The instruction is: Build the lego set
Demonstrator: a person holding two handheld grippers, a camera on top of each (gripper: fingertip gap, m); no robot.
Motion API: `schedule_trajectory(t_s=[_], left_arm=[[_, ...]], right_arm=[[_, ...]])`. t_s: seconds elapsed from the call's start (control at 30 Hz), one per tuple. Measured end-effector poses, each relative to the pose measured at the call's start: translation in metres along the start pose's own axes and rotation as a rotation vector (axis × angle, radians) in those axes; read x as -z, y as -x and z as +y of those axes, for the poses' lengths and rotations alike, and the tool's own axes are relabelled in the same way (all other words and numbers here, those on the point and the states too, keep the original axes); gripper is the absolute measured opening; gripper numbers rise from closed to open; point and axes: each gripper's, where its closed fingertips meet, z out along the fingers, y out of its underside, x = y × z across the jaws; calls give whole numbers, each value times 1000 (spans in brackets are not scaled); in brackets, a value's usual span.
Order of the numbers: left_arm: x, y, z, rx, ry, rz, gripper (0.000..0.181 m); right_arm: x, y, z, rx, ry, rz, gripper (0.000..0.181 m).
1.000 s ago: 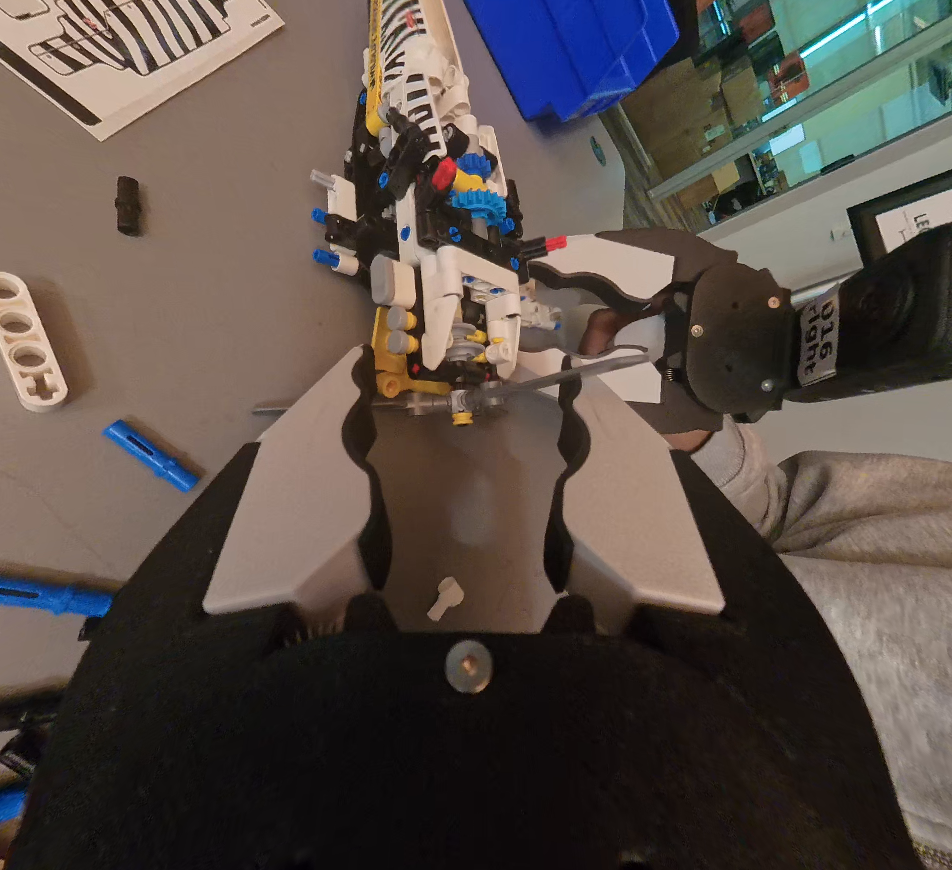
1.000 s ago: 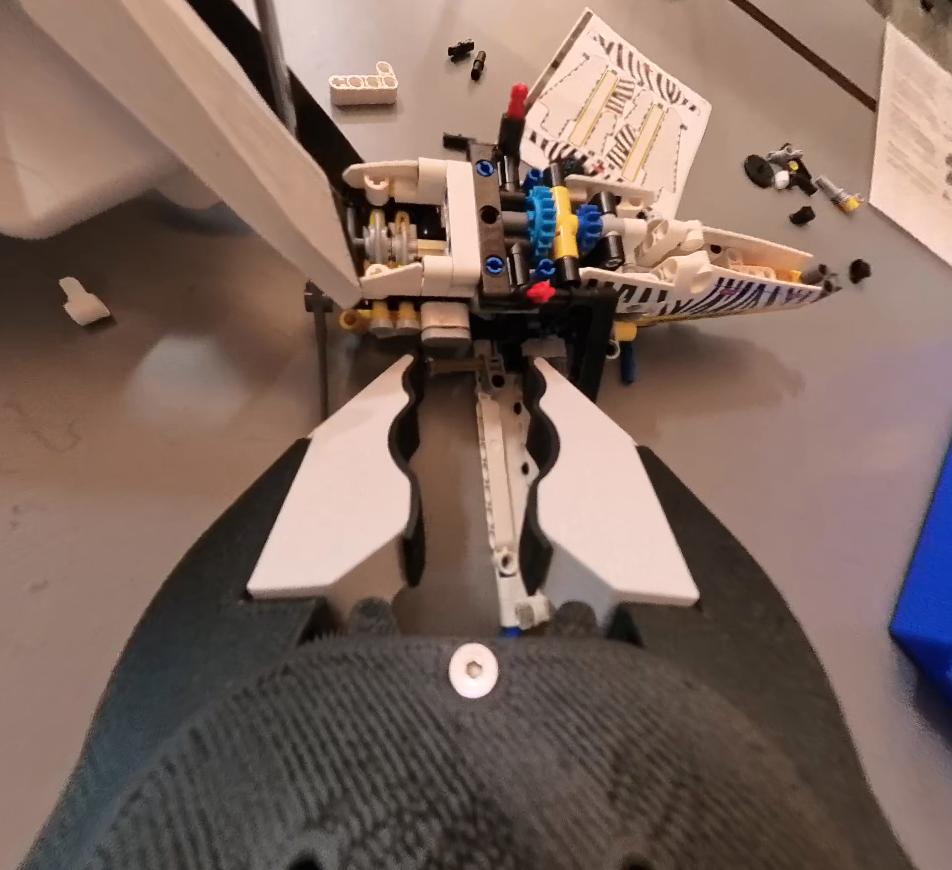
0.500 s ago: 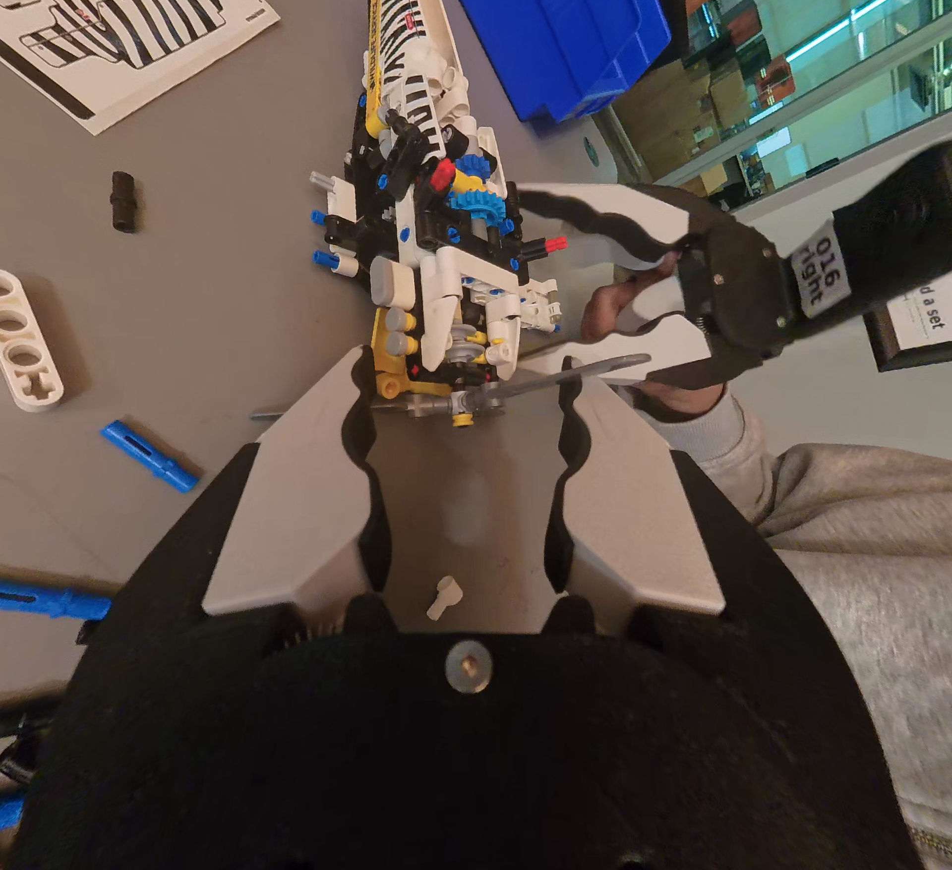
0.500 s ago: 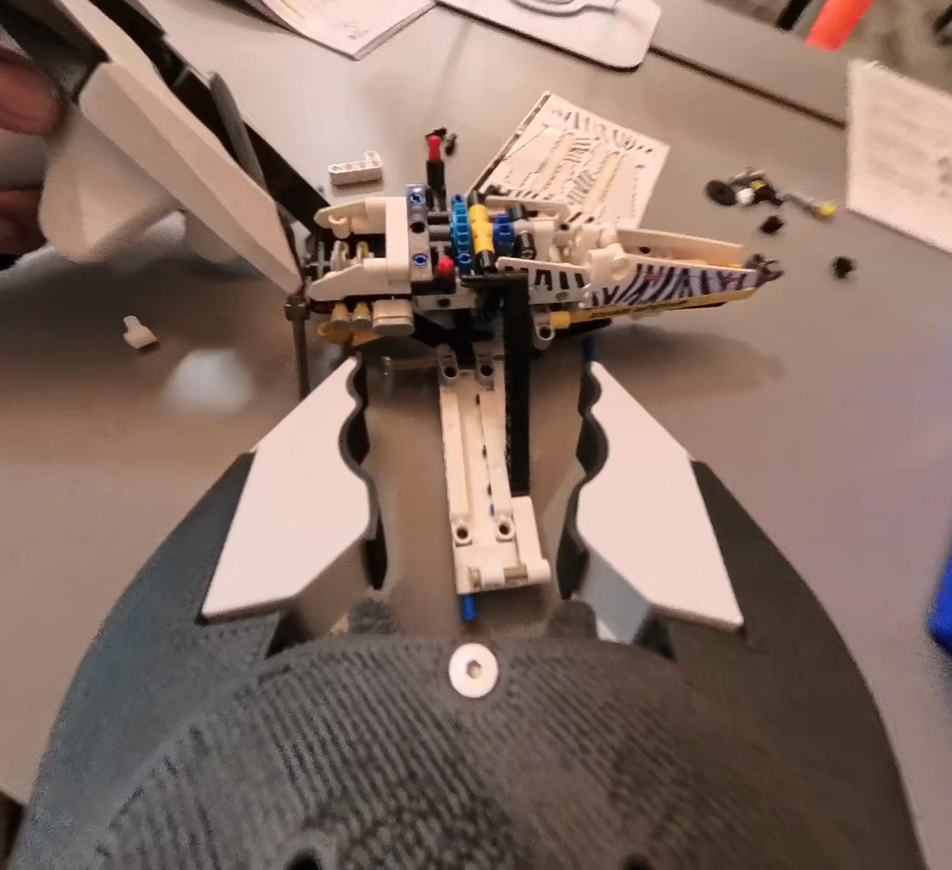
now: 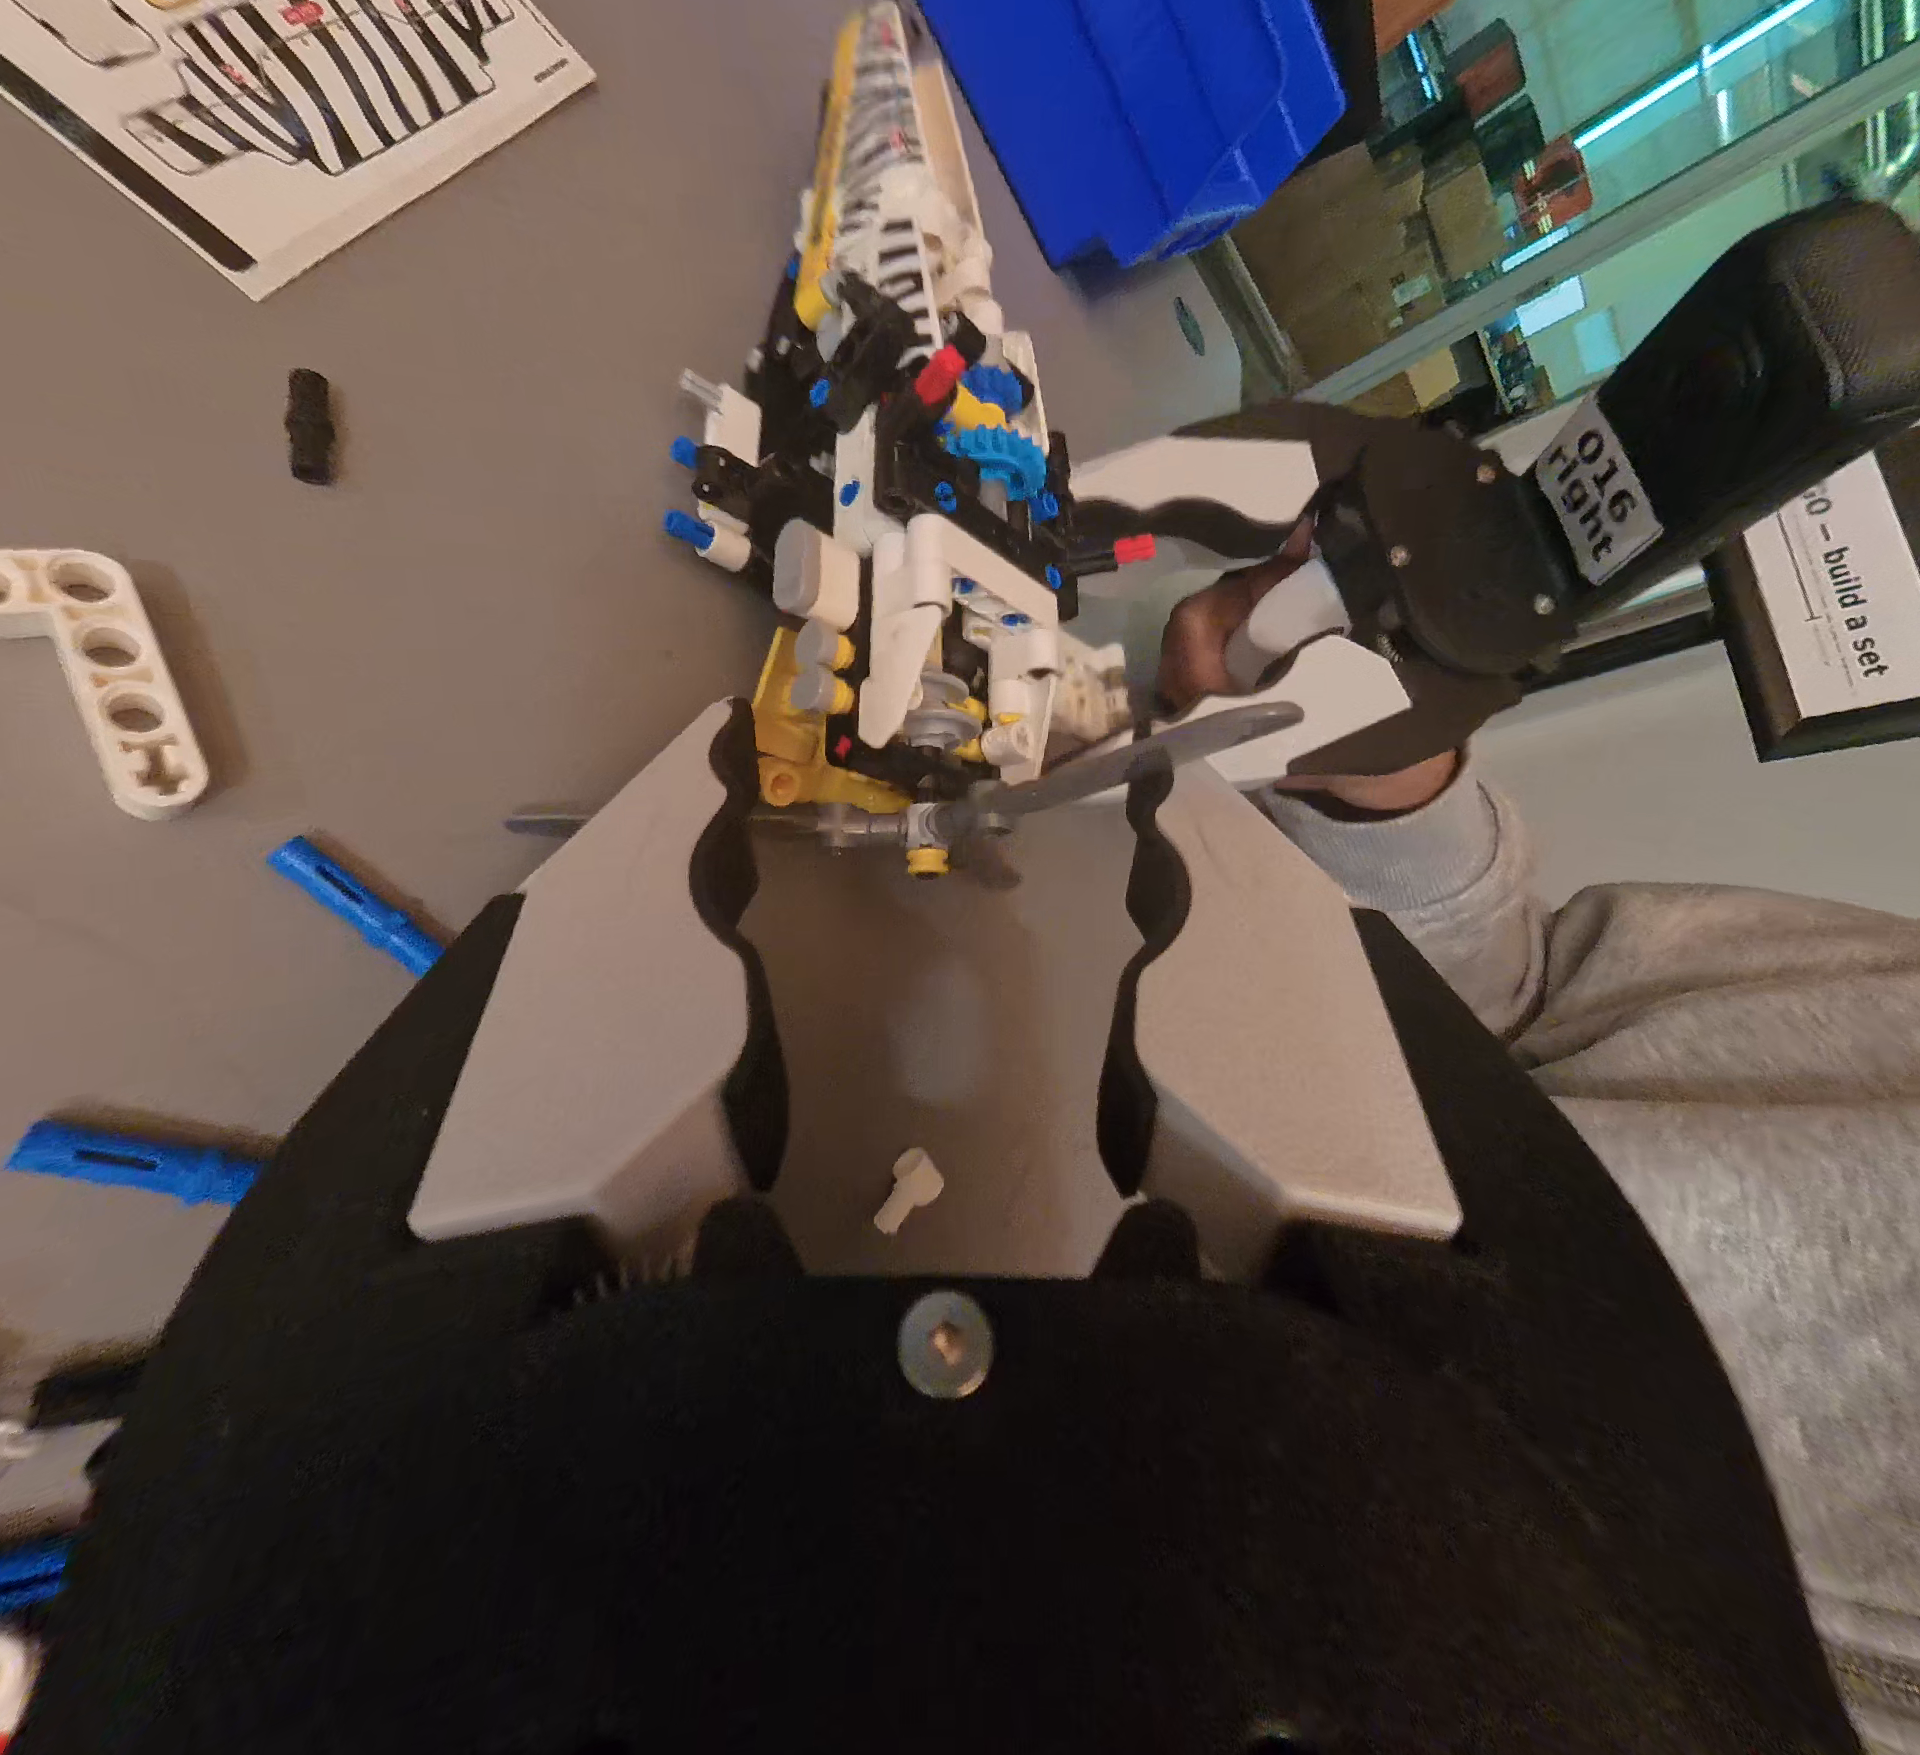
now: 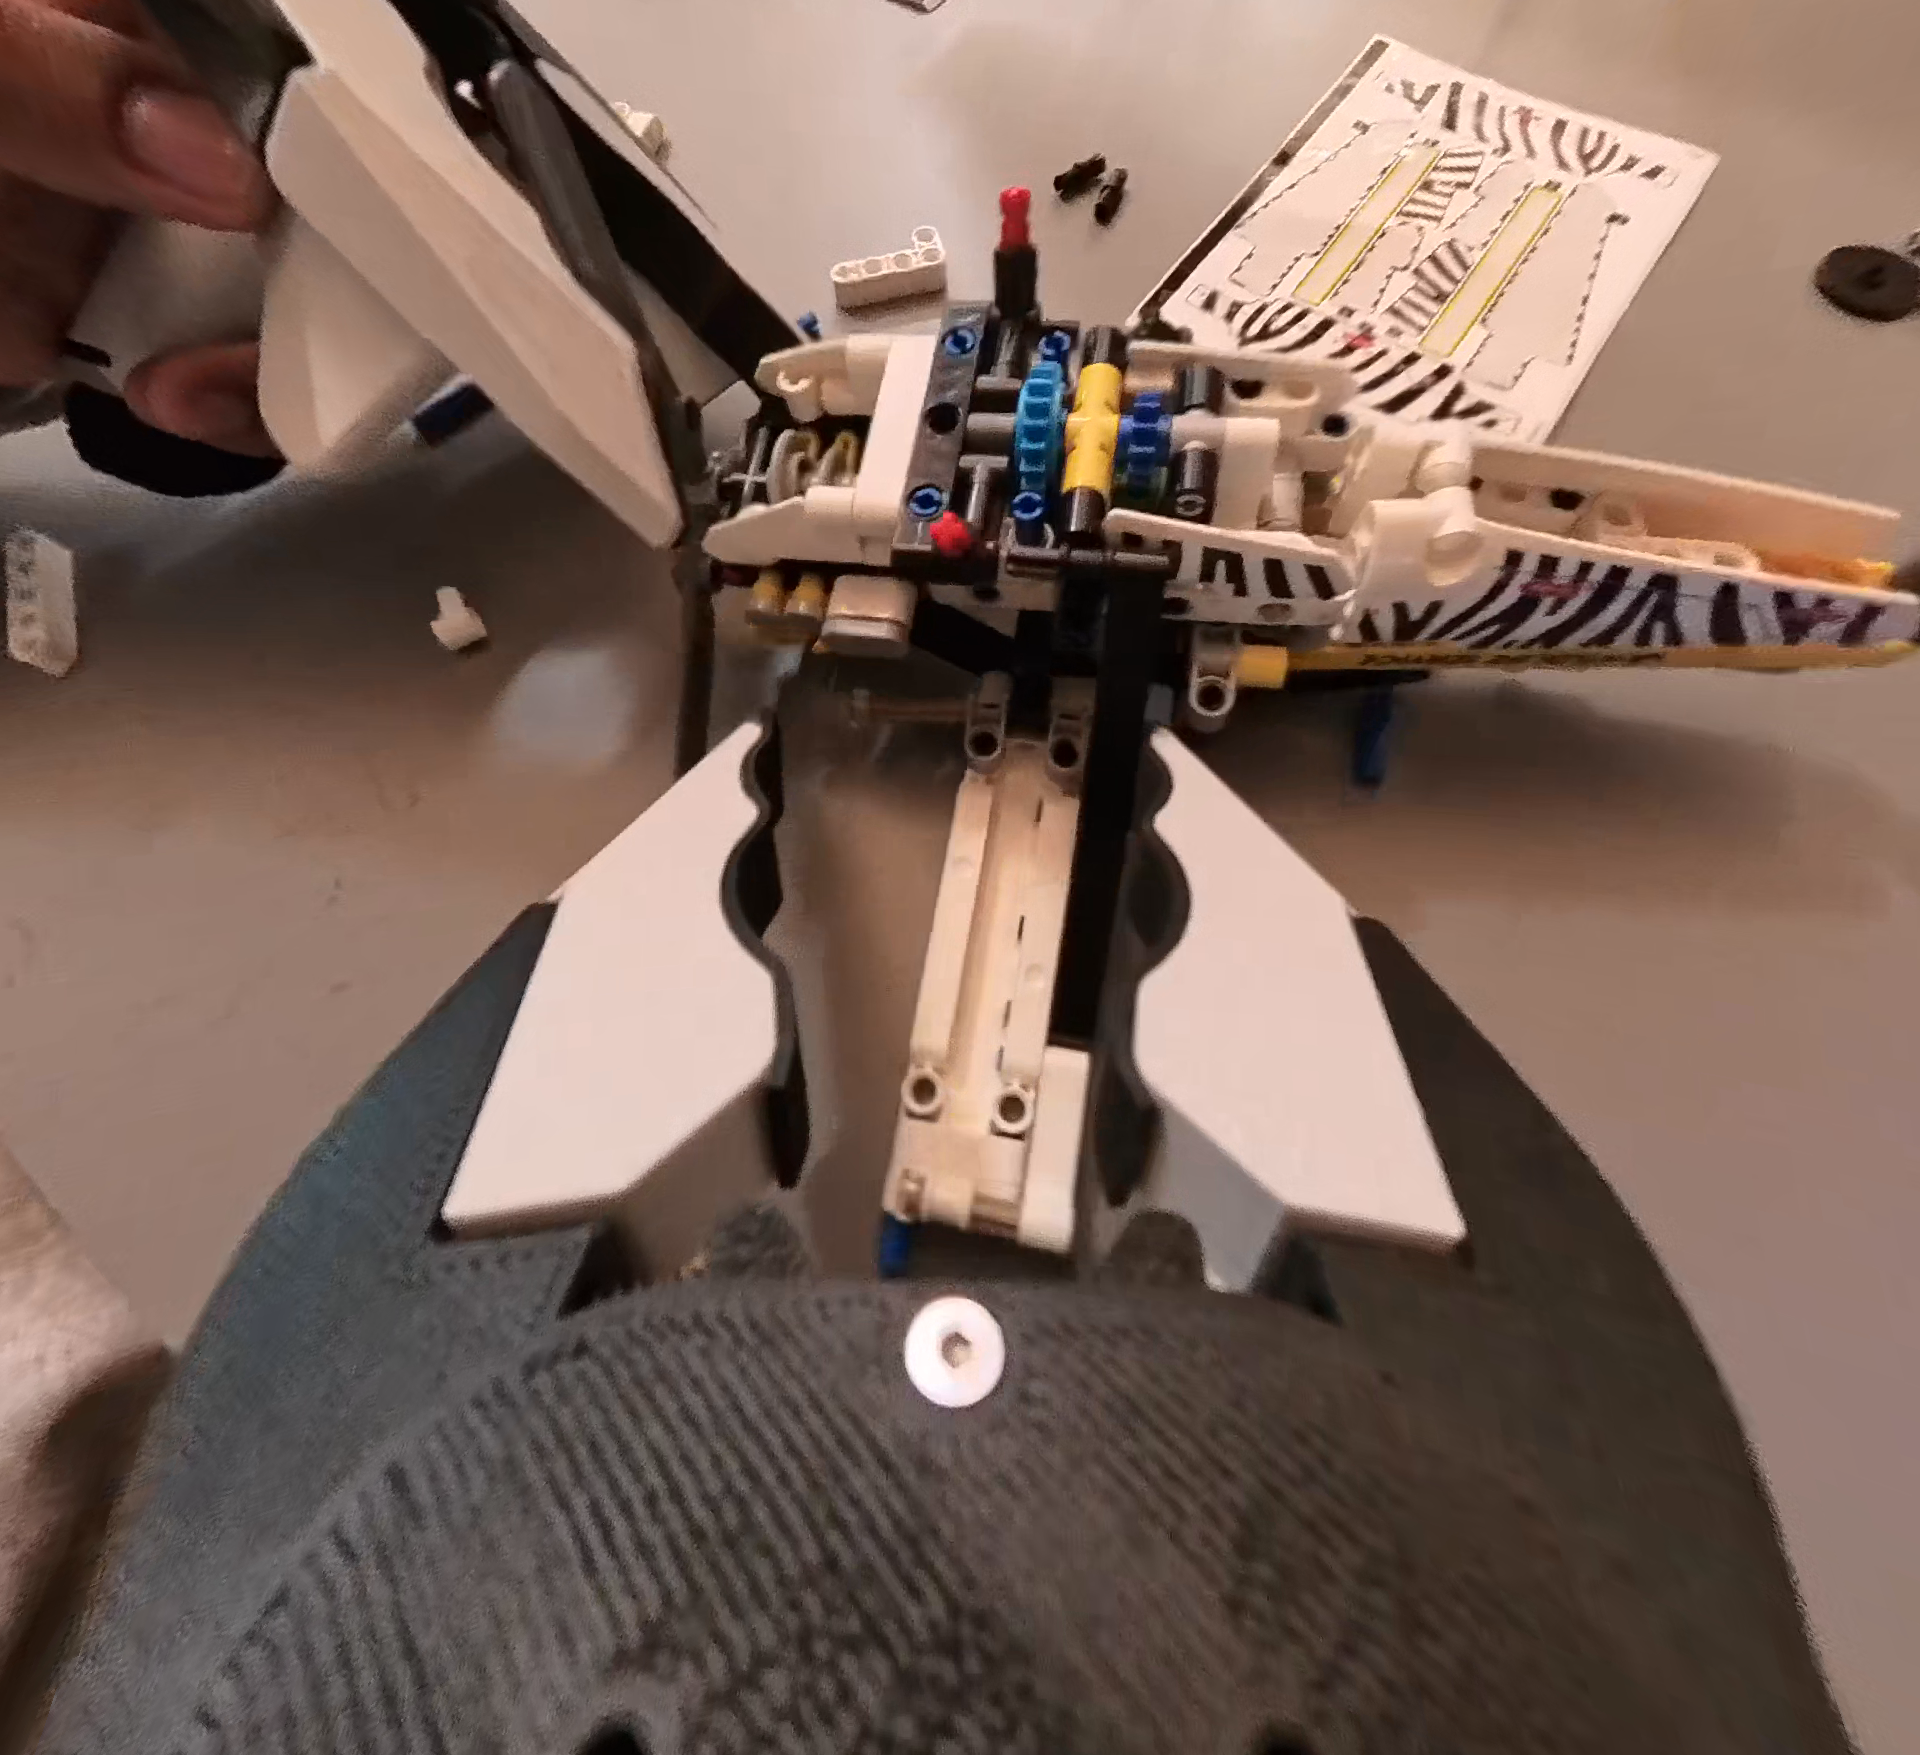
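My right fingers [image 6: 951,884] stand spread around the white wing [image 6: 997,1009], which runs lengthwise between them from the plane [image 6: 1091,500] on the desk [image 6: 260,822]. My left fingers [image 5: 935,848], also released, sit at its nose; the right is nearer the wing.

Both wrist cameras closely face the lego model [image 5: 914,542] from adjacent sides.
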Motion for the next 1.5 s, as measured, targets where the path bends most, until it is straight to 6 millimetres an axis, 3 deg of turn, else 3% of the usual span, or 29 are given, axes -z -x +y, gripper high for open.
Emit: schedule_trajectory(t_s=[0.17, 0.3, 0.4, 0.47, 0.53, 0.6, 0.67, 0.73, 1.13, 1.23, 1.5], left_arm=[[23, 1, -7, 29, -65, 20, 69], [61, -6, -18, 50, -224, 34, 70], [99, -15, -24, -8, -396, -47, 70], [112, -26, -14, -62, -462, -121, 66], [106, -37, 5, -90, -483, -176, 59], [78, -47, 33, -95, -425, -207, 56], [50, -42, 59, -81, -338, -300, 48], [40, -27, 68, -98, -300, -431, 40], [18, 4, 58, -83, -190, -546, 11], [16, 9, 56, -84, -171, -553, 0], [12, 6, 55, -110, -130, -495, 5]], right_arm=[[5, 38, 0, -107, -21, -108, 60], [6, 72, 1, -114, -41, -167, 62], [9, 80, 1, -66, -52, -148, 69], [11, 77, 1, -64, -72, -122, 71], [14, 76, -2, -75, -96, -123, 73], [15, 77, -3, -80, -107, -135, 74], [13, 78, -1, -89, -88, -153, 76], [9, 80, 3, -96, -52, -168, 78], [5, 81, 7, -83, -14, -162, 83], [4, 76, 9, -68, -3, -127, 74], [5, 66, 16, 33, 27, -27, 42]])
